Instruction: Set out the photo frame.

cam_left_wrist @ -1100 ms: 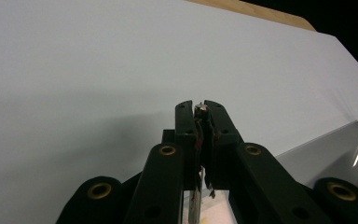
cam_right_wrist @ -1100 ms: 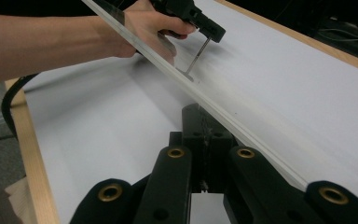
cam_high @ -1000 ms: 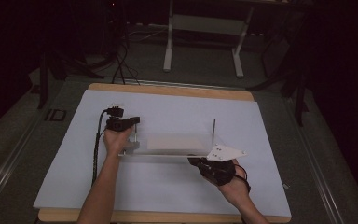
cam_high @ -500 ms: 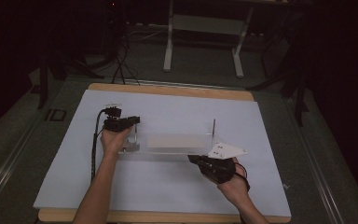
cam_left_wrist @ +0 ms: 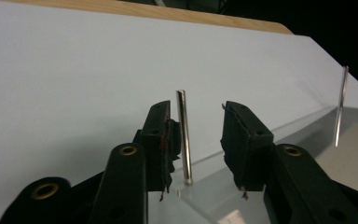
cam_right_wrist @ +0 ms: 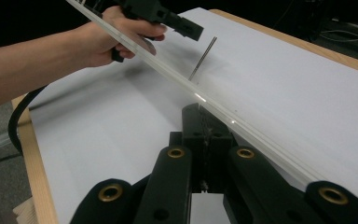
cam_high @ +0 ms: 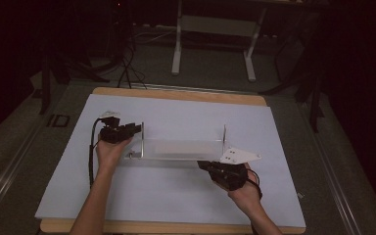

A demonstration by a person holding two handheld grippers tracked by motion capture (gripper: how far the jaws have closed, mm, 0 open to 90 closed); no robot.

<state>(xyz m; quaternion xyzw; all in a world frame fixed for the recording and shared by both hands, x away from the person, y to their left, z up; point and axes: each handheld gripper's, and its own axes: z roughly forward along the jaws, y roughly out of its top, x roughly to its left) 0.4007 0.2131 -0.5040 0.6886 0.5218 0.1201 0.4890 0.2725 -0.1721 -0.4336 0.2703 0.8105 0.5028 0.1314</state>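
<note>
Pinching the near edge of the clear acrylic plate (cam_high: 176,149), the right tool (cam_high: 209,168) is holding it; the left tool (cam_left_wrist: 198,135) is opening, jaws apart around the plate's left metal pin (cam_left_wrist: 183,135).

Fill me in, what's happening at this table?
A person works a clear acrylic plate with two upright metal pins on the white table. The right claw is shut on the plate's near edge. The left claw has just been opening around the left pin; the pin stands between the jaws, close to one pad, with a gap to the other.
</note>
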